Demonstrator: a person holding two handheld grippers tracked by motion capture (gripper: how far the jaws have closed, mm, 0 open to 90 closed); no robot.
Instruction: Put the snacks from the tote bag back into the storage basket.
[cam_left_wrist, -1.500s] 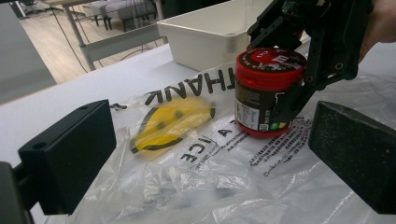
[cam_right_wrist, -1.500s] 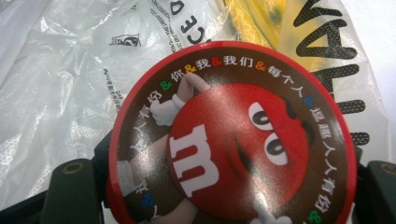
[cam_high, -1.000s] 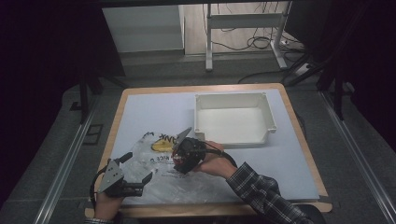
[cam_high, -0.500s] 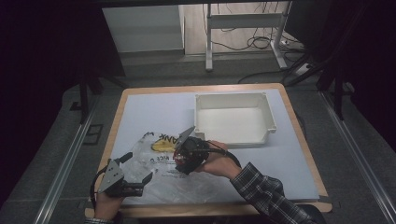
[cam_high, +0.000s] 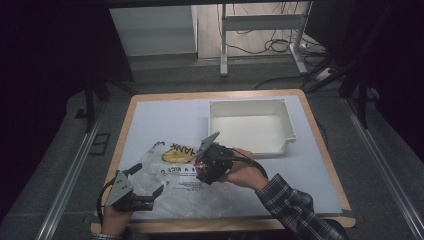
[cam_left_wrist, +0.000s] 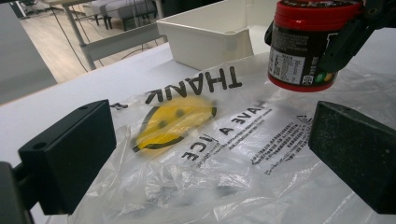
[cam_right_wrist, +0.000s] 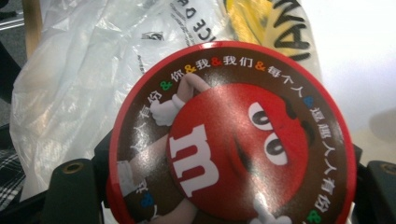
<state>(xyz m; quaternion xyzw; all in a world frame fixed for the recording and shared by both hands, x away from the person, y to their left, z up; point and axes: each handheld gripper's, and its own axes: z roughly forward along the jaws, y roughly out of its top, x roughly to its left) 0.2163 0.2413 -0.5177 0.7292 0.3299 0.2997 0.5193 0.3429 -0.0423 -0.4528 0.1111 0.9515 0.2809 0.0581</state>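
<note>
A round candy tub with a red lid and dark label hangs above the clear plastic bag, and my right gripper is shut on its sides. The bag lies flat on the white mat, printed with a yellow smiley and black lettering. My left gripper rests at the bag's near left corner with its jaws wide open, and the bag's film lies between its pads untouched.
A white bin stands behind the tub at the mat's far right. The wooden table edge frames the white mat. Beyond the table are metal frame legs and cables on the floor.
My right gripper has lifted the tub a little higher and slightly toward the bin. The left gripper has stayed where it was.
</note>
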